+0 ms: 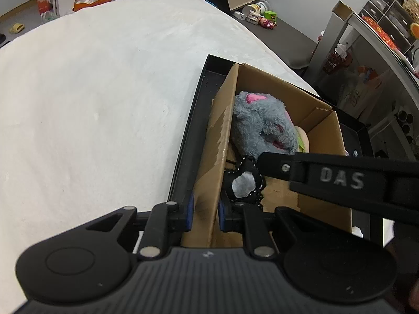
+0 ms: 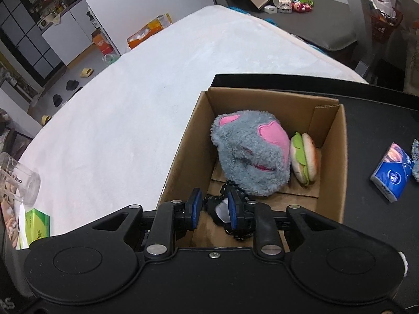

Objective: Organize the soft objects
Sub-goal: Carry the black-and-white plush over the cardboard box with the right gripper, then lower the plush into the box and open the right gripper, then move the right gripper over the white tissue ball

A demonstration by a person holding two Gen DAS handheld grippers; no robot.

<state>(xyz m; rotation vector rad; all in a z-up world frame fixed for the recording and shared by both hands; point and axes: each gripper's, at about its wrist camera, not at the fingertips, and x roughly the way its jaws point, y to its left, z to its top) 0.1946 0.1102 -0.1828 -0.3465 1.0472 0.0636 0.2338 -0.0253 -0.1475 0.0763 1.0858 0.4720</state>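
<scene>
An open cardboard box [image 2: 262, 99] stands in a black tray [image 2: 379, 104] on a white blanket. Inside it lie a grey plush with pink patches [image 2: 251, 151], a plush burger [image 2: 305, 157] and a small black soft piece with a white patch [image 2: 222, 210]. My right gripper [image 2: 213, 209] hangs just over that black piece. Its jaws stand narrowly apart and bare cardboard shows beside the left pad. My left gripper [image 1: 207, 214] is shut on the box's near side wall [image 1: 217, 141]. In the left wrist view the grey plush [image 1: 262, 120] and the black piece [image 1: 244, 183] show beside the right gripper's housing [image 1: 340, 178].
A blue tissue pack [image 2: 391, 175] and a grey-blue fuzzy thing [image 2: 416, 159] lie in the tray to the right of the box. A clear glass [image 2: 18, 178] and a green packet [image 2: 36, 225] sit at the blanket's left edge. The white blanket [image 1: 104, 104] spreads wide to the left.
</scene>
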